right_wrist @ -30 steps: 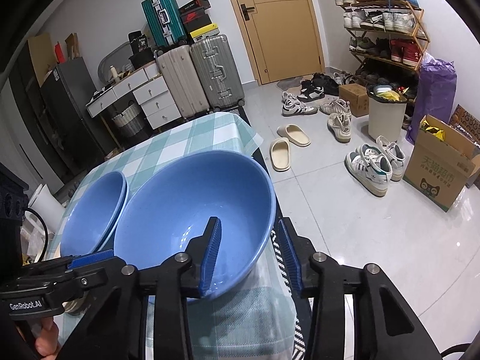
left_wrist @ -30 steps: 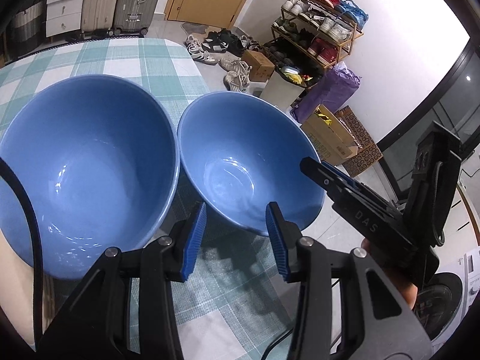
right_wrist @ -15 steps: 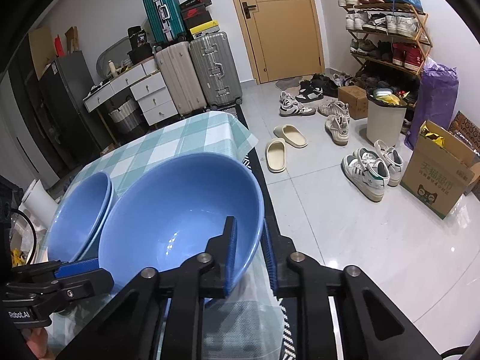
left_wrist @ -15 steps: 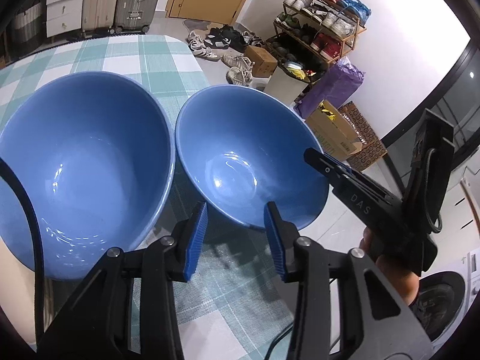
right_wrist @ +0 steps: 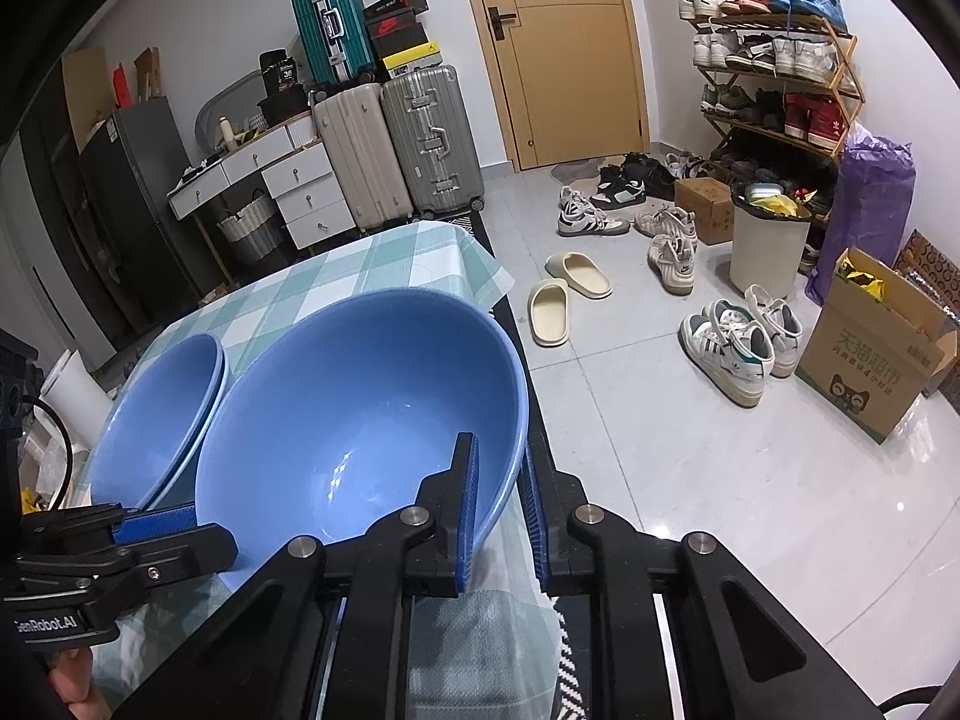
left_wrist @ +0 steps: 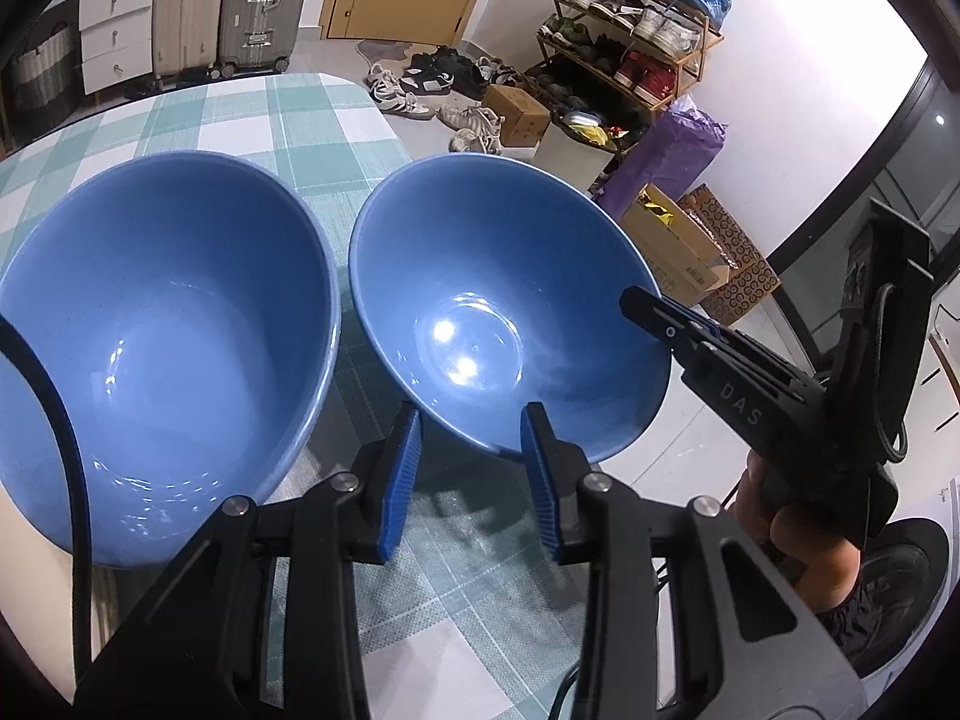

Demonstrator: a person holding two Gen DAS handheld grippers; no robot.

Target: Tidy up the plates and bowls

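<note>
Blue right bowl [right_wrist: 360, 414] is sitting at the counter [left_wrist: 288, 120] edge with the right gripper [right_wrist: 501, 507] pinching its near rim, jaws just closing, while the left gripper [left_wrist: 471, 477] is hovering spread, nothing between, before the left bowl [left_wrist: 162, 330].

Yellow door [right_wrist: 570, 48], suitcases [right_wrist: 390, 144], shoe rack [right_wrist: 774, 78].

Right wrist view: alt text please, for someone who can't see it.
The right gripper is shut on the near rim of a blue bowl on a checked tablecloth. A second blue bowl sits to its left, with the left gripper low beside it. Behind are suitcases, a door and scattered shoes.
</note>
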